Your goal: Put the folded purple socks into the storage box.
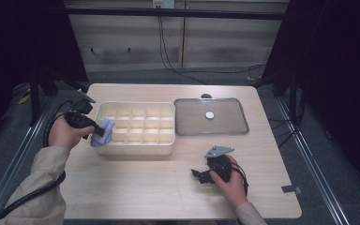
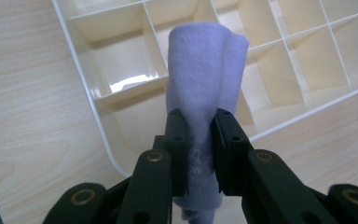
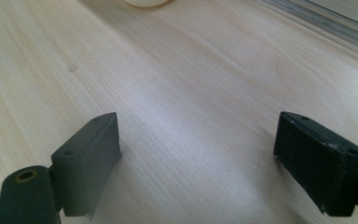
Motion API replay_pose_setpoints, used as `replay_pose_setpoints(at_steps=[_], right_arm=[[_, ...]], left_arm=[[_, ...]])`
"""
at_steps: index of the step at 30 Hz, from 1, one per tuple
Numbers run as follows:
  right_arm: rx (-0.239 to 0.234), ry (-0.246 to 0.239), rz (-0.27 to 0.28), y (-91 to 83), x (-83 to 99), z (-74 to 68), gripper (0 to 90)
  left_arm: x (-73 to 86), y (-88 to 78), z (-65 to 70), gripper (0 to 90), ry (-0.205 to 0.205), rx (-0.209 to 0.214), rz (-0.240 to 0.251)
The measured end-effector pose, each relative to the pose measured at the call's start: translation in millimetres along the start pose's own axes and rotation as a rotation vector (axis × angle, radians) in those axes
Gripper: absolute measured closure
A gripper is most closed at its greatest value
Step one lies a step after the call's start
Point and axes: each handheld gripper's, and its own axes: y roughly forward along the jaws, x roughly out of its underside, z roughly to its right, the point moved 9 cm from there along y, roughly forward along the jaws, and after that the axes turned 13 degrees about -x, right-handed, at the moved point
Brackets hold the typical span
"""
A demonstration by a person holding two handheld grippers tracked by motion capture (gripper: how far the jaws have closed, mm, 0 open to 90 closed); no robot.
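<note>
A rolled lavender cloth (image 2: pixel 205 79) stands between the jaws of my left gripper (image 2: pixel 199 135), which is shut on it. In the high view that left gripper (image 1: pixel 97 131) holds the cloth (image 1: pixel 103 131) over the left end of a cream divided box (image 1: pixel 140 149). Below the cloth lie the box's near-left compartments (image 2: pixel 121 60), and they look bare. My right gripper (image 1: pixel 198 176) rests low on the wooden table (image 1: pixel 136 187), near the front right. Its jaws stand wide open over bare wood (image 3: pixel 196 135).
A clear lid (image 1: pixel 211 116) with a small round white spot lies flat to the right of the box. Its edge (image 3: pixel 326 25) runs past the top right of the right gripper view. Cables hang behind the table's far edge.
</note>
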Motion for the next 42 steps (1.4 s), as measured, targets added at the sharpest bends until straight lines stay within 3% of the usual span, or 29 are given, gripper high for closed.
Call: replay_pose_setpoints(at_steps=[11, 17, 29, 36, 42], right_arm=[[0.0, 0.0, 0.0, 0.0, 0.0, 0.0, 13.9], [0.0, 0.0, 0.0, 0.0, 0.0, 0.0, 13.9], [-0.001, 0.0, -0.002, 0.1, 0.0, -0.4, 13.8], [-0.005, 0.005, -0.004, 0.3, 0.2, -1.2, 13.9], [-0.006, 0.005, -0.003, 0.4, 0.1, -1.4, 13.8]], left_arm=[[-0.9, 5.1, -9.9, 77.4, -0.015, -0.011, -0.01], [-0.9, 10.7, -14.7, 77.3, -0.048, -0.008, -0.012], [0.7, 20.2, -16.4, 77.3, -0.009, -0.066, -0.048], [1.6, 27.4, -16.6, 77.3, -0.015, -0.073, -0.068], [2.0, 31.6, -17.0, 77.4, 0.006, -0.096, -0.077]])
